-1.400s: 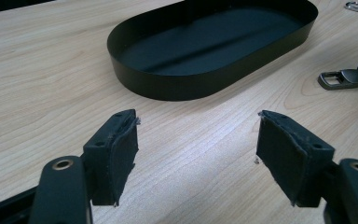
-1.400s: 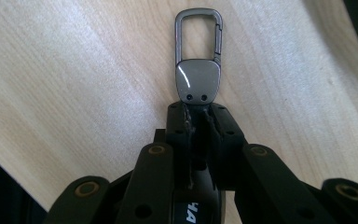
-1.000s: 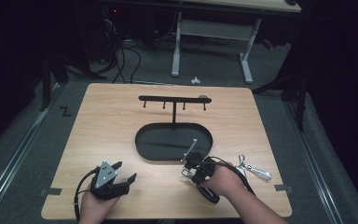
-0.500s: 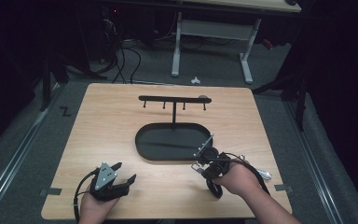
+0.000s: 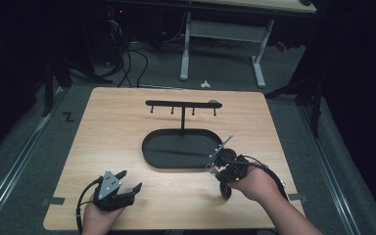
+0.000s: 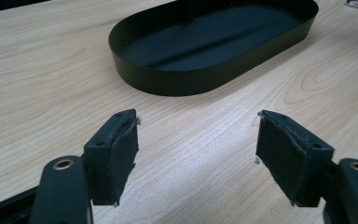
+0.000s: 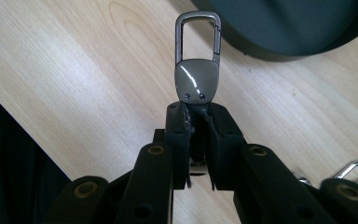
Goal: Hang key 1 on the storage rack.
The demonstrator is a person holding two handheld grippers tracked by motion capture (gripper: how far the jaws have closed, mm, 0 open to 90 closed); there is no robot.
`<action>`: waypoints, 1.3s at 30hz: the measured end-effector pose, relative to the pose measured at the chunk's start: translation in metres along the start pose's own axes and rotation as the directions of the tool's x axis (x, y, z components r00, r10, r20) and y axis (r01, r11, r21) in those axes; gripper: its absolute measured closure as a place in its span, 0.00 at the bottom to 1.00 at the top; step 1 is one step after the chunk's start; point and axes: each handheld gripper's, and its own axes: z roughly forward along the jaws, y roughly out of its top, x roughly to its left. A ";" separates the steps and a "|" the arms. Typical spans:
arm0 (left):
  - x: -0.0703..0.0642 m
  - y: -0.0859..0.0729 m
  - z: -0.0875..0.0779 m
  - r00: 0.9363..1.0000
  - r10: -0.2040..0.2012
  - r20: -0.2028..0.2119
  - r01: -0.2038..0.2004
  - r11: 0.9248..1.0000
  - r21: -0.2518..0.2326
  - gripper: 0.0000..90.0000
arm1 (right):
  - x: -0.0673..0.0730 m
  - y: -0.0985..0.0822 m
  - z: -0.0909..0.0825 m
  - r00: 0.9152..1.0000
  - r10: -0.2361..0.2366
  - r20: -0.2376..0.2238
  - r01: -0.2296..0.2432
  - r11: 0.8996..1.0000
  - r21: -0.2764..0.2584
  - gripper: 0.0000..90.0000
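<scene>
Fingers of my right gripper (image 7: pixel 196 122) pinch a metal carabiner keychain (image 7: pixel 196 70) just beside the black oval tray (image 5: pixel 182 148); my left gripper (image 6: pixel 196 144), jaws spread and holding nothing, rests near the tray.

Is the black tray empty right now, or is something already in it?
Empty. The black tray shows only bare floor in the high view and the left gripper view; the carabiner clip is outside it, clamped in the right gripper.

Dim room, grey carpet (image 5: pixel 24 161), white-legged desk (image 5: pixel 223 34) behind.
</scene>
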 end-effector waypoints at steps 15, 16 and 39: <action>0.002 0.000 -0.001 1.000 -0.003 0.001 0.003 1.000 -0.004 0.33 | -0.009 0.021 -0.022 0.999 0.029 0.037 -0.028 1.000 -0.013 0.89; 0.002 0.000 -0.001 1.000 -0.001 0.003 0.001 1.000 -0.001 0.33 | -0.010 0.026 -0.025 0.999 0.029 0.044 -0.028 0.999 -0.018 0.89; 0.003 -0.001 -0.002 1.000 0.003 0.009 -0.003 1.000 0.005 0.34 | -0.017 0.068 -0.043 0.995 0.052 0.080 -0.043 0.992 -0.116 0.89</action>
